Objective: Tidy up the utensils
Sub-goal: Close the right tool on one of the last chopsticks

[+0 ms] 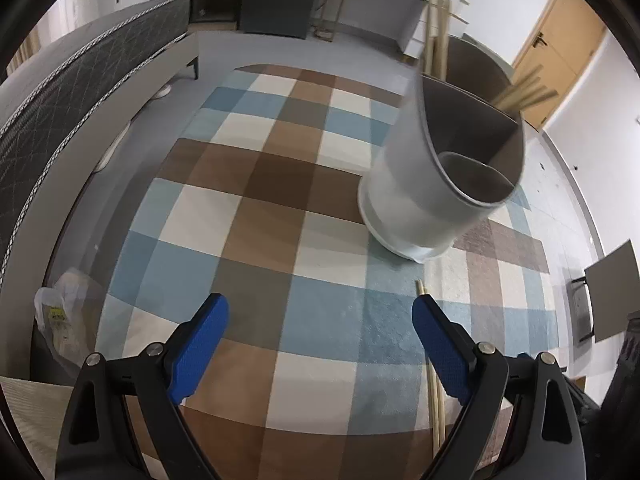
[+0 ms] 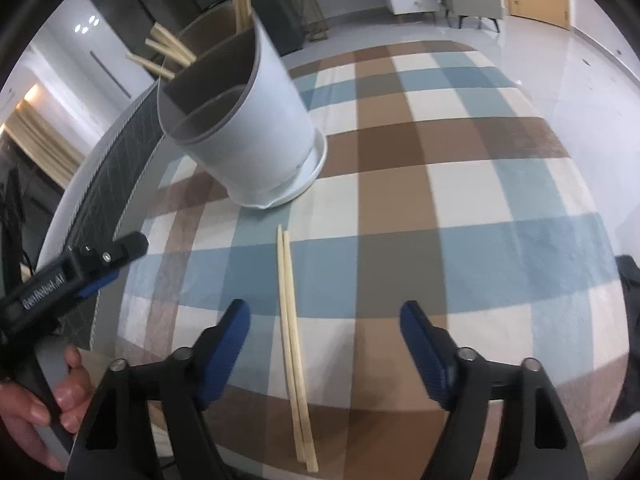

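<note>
A white utensil holder [image 1: 420,200] with inner compartments stands on the checked surface; it also shows in the right wrist view [image 2: 256,136]. Several wooden chopsticks [image 2: 168,54] stand in its far compartment. A pair of chopsticks [image 2: 294,344] lies flat in front of the holder, and its ends show by the right finger in the left wrist view [image 1: 434,396]. My left gripper [image 1: 320,344] is open and empty above the surface. My right gripper [image 2: 325,344] is open and empty, with the lying pair between its fingers, nearer the left one.
A checked brown, blue and white cloth [image 1: 280,216] covers the surface. A dark bed or sofa [image 1: 80,80] runs along the left. A plastic bag [image 1: 60,320] lies at the lower left. The left gripper's body [image 2: 72,272] and hand show in the right wrist view.
</note>
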`<state>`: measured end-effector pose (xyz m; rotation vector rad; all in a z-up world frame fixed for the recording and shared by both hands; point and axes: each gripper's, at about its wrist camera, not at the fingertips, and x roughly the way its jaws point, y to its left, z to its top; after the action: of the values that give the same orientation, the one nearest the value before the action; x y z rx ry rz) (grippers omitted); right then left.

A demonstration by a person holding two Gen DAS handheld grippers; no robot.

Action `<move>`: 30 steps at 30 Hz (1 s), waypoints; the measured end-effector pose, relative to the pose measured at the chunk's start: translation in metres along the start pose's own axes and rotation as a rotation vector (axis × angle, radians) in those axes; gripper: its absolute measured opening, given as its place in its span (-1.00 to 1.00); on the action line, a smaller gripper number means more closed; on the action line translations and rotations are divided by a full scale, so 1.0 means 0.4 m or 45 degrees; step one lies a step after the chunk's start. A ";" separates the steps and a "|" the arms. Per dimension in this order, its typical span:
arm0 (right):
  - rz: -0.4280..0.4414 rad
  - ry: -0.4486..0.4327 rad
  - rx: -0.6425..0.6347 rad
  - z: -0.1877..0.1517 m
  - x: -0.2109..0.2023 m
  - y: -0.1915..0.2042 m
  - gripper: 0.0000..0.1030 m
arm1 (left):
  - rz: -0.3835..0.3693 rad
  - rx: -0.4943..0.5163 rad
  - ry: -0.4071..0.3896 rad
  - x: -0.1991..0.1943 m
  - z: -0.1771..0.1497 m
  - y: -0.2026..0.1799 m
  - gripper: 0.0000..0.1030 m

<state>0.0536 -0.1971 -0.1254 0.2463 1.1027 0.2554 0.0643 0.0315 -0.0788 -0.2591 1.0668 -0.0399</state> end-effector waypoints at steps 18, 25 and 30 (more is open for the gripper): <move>-0.121 0.104 -0.276 0.076 0.164 0.081 -0.23 | -0.086 -0.124 0.111 0.035 0.036 0.050 0.75; -0.200 0.117 -0.404 0.063 0.169 0.117 -0.54 | -0.077 -0.164 0.119 0.040 0.043 0.066 0.75; -0.245 0.128 -0.463 0.053 0.170 0.144 -0.57 | -0.089 -0.185 0.125 0.038 0.042 0.069 0.75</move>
<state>0.0972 -0.1223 -0.1551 -0.1976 1.1487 0.2927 0.0837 0.0591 -0.0903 -0.4292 1.1596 -0.0379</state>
